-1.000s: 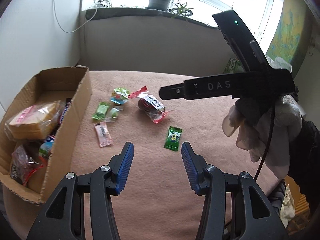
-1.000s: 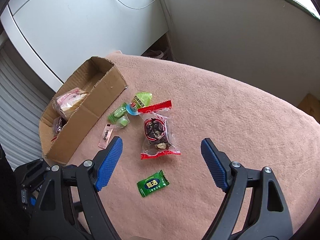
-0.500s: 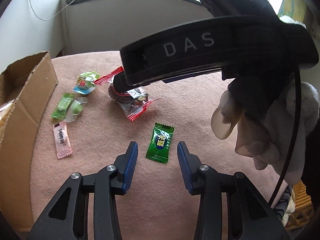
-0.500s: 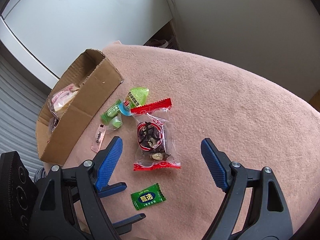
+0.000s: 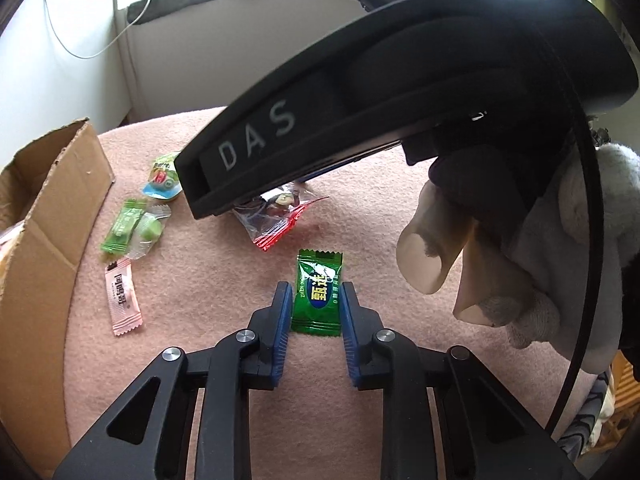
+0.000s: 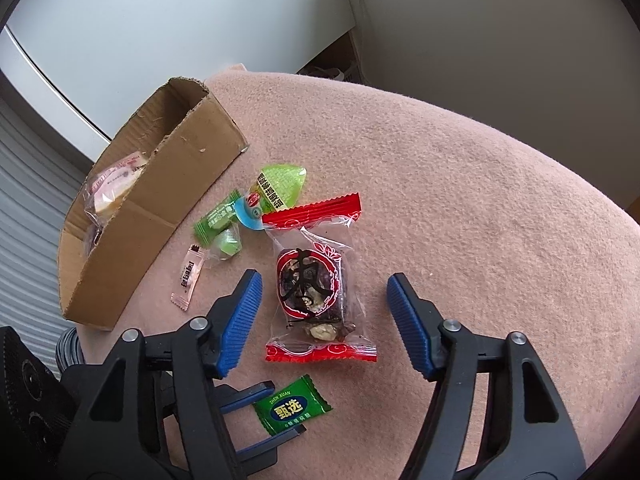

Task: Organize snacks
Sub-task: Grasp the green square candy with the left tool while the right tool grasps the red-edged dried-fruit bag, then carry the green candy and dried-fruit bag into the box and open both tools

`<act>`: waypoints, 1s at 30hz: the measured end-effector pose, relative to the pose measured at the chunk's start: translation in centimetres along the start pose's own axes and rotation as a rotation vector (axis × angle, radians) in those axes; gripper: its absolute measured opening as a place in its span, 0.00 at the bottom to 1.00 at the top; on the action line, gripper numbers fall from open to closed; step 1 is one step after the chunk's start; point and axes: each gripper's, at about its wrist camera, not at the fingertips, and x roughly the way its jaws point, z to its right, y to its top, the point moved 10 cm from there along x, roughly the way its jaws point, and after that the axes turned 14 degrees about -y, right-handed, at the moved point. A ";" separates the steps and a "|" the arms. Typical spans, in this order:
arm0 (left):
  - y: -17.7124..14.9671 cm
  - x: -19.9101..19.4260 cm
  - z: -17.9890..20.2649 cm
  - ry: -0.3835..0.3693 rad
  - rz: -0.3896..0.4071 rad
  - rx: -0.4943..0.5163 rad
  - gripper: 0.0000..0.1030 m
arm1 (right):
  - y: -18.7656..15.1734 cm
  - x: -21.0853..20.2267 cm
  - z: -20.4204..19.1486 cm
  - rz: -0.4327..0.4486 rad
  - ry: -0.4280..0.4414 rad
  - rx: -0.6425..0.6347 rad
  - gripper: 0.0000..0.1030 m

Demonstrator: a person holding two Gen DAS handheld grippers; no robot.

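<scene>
A dark green candy (image 5: 318,300) lies on the pink cloth (image 5: 380,208). My left gripper (image 5: 314,296) is down on it, its jaws closing and its blue pads pressing on both long edges of the wrapper. The right wrist view shows the same candy (image 6: 292,406) between the left gripper's fingers (image 6: 256,396). A clear red-edged packet of dark dates (image 6: 312,284) lies between the jaws of my right gripper (image 6: 323,283). These jaws are closing, and the pads stand apart from the packet. In the left wrist view the packet (image 5: 280,220) is half hidden.
A cardboard box (image 6: 180,176) with bagged snacks stands at the left. Beside it lie a pink sachet (image 6: 188,278), two pale green candies (image 6: 220,222) and a green jelly cup (image 6: 280,188). The right tool's black body (image 5: 400,80) and a gloved hand (image 5: 520,260) fill the left wrist view's upper right.
My left gripper came forward and down onto the green candy and narrowed around it. My right gripper sank over the date packet, and its jaws drew closer together.
</scene>
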 end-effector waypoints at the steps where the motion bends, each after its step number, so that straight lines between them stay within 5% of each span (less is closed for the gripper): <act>1: 0.0 0.0 0.1 0.006 0.001 0.005 0.21 | 0.0 0.1 -0.1 0.000 -0.004 -0.002 0.60; 3: -0.2 -0.3 0.2 0.011 0.003 0.005 0.21 | 0.1 0.2 0.0 0.001 -0.014 -0.002 0.47; 12: -1.8 -3.0 0.3 0.013 0.022 -0.035 0.20 | 0.1 -0.2 -0.2 0.026 -0.047 -0.017 0.35; 30: -3.7 -10.5 -0.3 -0.021 0.169 -0.168 0.20 | -2.6 -8.5 -1.1 0.224 -0.020 0.131 0.35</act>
